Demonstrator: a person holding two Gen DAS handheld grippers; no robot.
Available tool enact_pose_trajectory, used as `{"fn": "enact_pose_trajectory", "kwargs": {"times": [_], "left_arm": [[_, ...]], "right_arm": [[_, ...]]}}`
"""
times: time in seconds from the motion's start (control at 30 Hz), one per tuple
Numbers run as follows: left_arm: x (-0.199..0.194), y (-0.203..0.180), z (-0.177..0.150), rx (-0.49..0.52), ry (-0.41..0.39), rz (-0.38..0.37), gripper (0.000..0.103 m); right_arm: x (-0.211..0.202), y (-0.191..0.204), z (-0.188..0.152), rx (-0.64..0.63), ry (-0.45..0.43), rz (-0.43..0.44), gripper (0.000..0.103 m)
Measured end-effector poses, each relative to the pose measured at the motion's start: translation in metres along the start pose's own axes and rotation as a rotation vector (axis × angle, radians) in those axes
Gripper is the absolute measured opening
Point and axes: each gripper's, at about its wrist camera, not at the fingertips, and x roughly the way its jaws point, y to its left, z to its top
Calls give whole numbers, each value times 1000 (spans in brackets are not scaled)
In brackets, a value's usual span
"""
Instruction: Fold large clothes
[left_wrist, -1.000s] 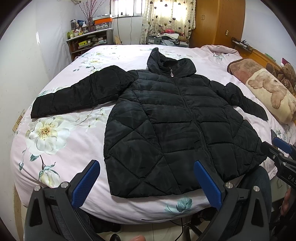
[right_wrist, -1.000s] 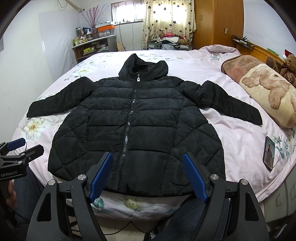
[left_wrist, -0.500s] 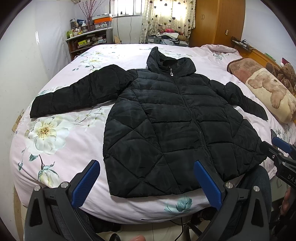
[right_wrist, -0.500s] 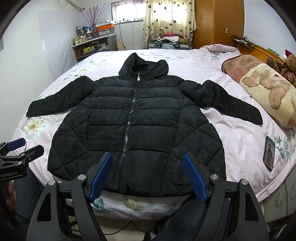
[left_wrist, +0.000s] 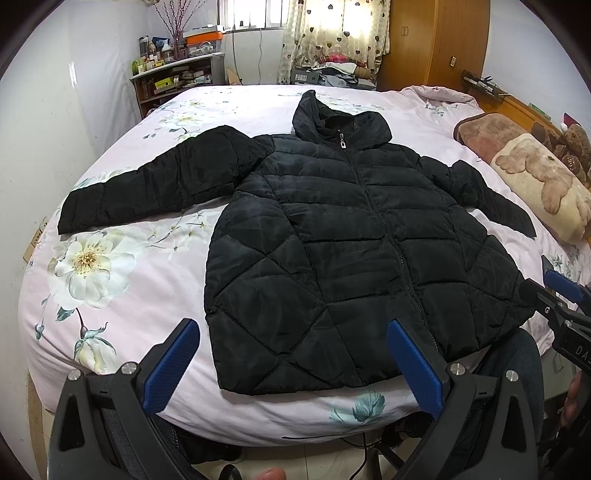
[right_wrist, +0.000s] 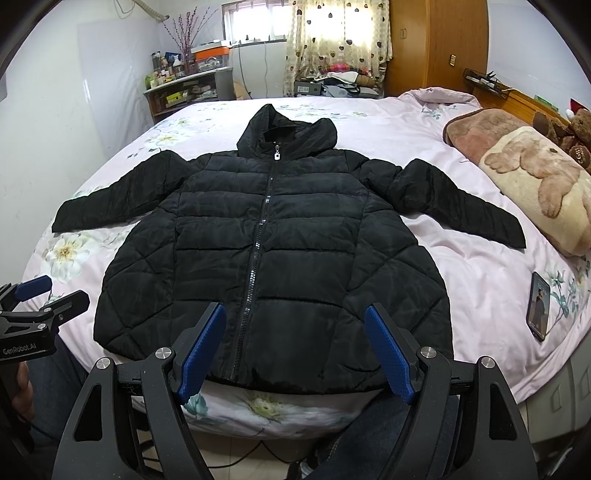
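Garment: the black quilted hooded puffer jacket (right_wrist: 273, 258) lies face up in the middle of the frame on the pink floral-sheeted bed (right_wrist: 480, 280), zipped, hood toward the top of the frame, both sleeves spread to the sides.
Progress: judged from this lie, no fold has been made; sleeves, sides and hem all remain to be brought in.
Left gripper (left_wrist: 291, 369): low in the frame, short of the hem, blue-padded jaws spread wide and grasping nothing.
Right gripper (right_wrist: 295, 350): bottom centre, over the hem near the zip, jaws likewise released and empty.
Hidden: the jacket's back and any pockets; whether the right jaws touch the cloth is unclear.
Cut off: the person shows only as dark trouser legs and fingers at the frame edges.
Nearby: a dark smartphone (right_wrist: 539, 306) lies at lower right on the sheet, apart from the jacket.
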Motion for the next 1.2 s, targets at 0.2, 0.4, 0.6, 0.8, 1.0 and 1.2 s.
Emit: {"fn": "enact_pose_trajectory", "kwargs": {"times": [0.2,0.4,0.6,0.8,1.0,1.2], "left_arm": [[5,2,3,3,8,2,102],[12,4,7,10,9,23,102],[27,10,14,11,21,40,102],[47,22,26,-3,32,55,102],[76,47,44,-36,37,85,102],[109,83,62,-67,21,150,102]], "right_arm": [[3,1,-2,1,1,-1,78],[13,1,-3,9,2,3,78],[32,2,2,8,23,12,78],[48,6,21,-11,43,32,78],[78,14,41,-39,65,47,78],[115,23,66,-66,75,50,78]]}}
